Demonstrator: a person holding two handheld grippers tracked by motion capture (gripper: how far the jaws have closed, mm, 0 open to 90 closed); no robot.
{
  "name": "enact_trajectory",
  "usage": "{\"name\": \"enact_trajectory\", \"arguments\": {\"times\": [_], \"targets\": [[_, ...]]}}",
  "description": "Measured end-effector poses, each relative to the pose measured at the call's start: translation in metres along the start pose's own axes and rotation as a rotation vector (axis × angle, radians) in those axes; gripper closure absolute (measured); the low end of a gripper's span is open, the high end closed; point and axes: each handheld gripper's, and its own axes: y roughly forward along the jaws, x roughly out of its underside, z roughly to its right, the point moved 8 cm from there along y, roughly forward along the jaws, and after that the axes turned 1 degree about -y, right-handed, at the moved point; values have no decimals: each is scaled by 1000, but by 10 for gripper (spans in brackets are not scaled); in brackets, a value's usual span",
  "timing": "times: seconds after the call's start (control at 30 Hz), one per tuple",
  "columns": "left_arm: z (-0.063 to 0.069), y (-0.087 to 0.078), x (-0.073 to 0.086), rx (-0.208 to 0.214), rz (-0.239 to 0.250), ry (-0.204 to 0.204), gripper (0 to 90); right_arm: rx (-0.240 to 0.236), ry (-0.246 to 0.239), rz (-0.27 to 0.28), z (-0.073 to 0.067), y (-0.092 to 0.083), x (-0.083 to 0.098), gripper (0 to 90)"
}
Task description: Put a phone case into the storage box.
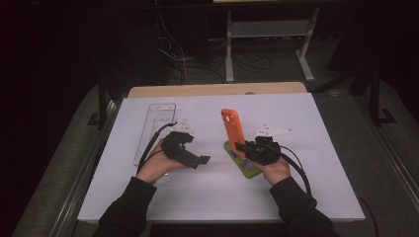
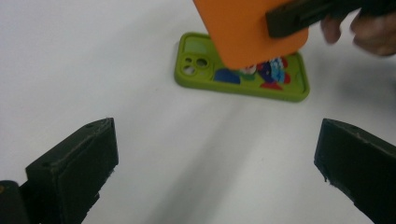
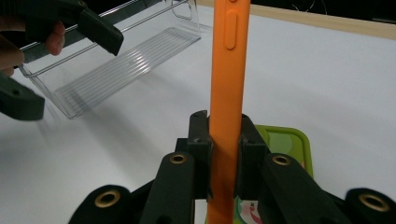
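Observation:
An orange phone case (image 1: 231, 129) is held up on its edge above the white table, with my right gripper (image 1: 242, 147) shut on its lower part. In the right gripper view the black jaws clamp both sides of the orange case (image 3: 226, 116). Under it a green phone case (image 1: 243, 165) with a coloured picture lies flat on the table; the left gripper view shows the green case (image 2: 205, 70) with the orange case (image 2: 243, 32) above it. My left gripper (image 1: 200, 160) is to the left of both cases, its jaws wide open with nothing between them.
A clear plastic tray (image 1: 155, 123) lies at the left rear of the white table (image 1: 321, 163), beside my left hand. A wooden strip (image 1: 217, 89) runs along the table's far edge. Beyond it are a dark floor, cables and a white stand.

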Motion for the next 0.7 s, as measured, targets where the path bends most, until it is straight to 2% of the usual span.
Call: {"name": "enact_trajectory", "arguments": {"times": [0.03, 0.1, 0.17, 0.2, 0.23, 0.27, 0.3, 0.33, 0.37, 0.4, 0.47, 0.5, 0.57, 0.6, 0.7], "targets": [[0, 0, -1, 4, 5, -15, 0, 1, 3, -2, 0, 0, 0, 778], [-1, -1, -3, 3, 4, -12, 0, 2, 0, -1, 0, 0, 1, 778], [-3, -2, -11, 8, 45, -49, 0, 2, -2, 6, -1, -2, 0, 778], [-3, -2, -11, 8, 45, -49, 0, 2, -2, 6, -1, -2, 0, 778], [-4, -2, -19, 22, 84, -72, 0, 3, -1, 9, -1, -2, -1, 778], [-4, -2, -19, 22, 84, -72, 0, 1, 3, 11, -1, -2, -1, 778], [-4, -1, -27, 26, 105, -82, 0, 2, -1, 14, -1, -3, -2, 778], [-4, -1, -27, 26, 105, -82, 0, 1, 2, 16, -1, -3, -2, 778], [-3, 0, -36, 26, 123, -72, 0, -1, -2, 20, -1, -3, -2, 778], [-2, 1, -43, 33, 143, -82, 0, -2, -4, 20, -2, -3, -2, 778], [-1, 1, -46, 38, 147, -84, 0, -4, -5, 27, -2, -4, -3, 779], [0, 4, -56, 47, 158, -83, 0, -5, -4, 27, -3, -4, -4, 778], [1, 7, -63, 55, 163, -91, 0, -5, -5, 31, -3, -5, -5, 779], [1, 8, -65, 56, 154, -79, 0, -4, -7, 35, -2, -6, -5, 779], [3, 13, -75, 65, 168, -82, 0, -6, -2, 39, -3, -7, -6, 779]]}}
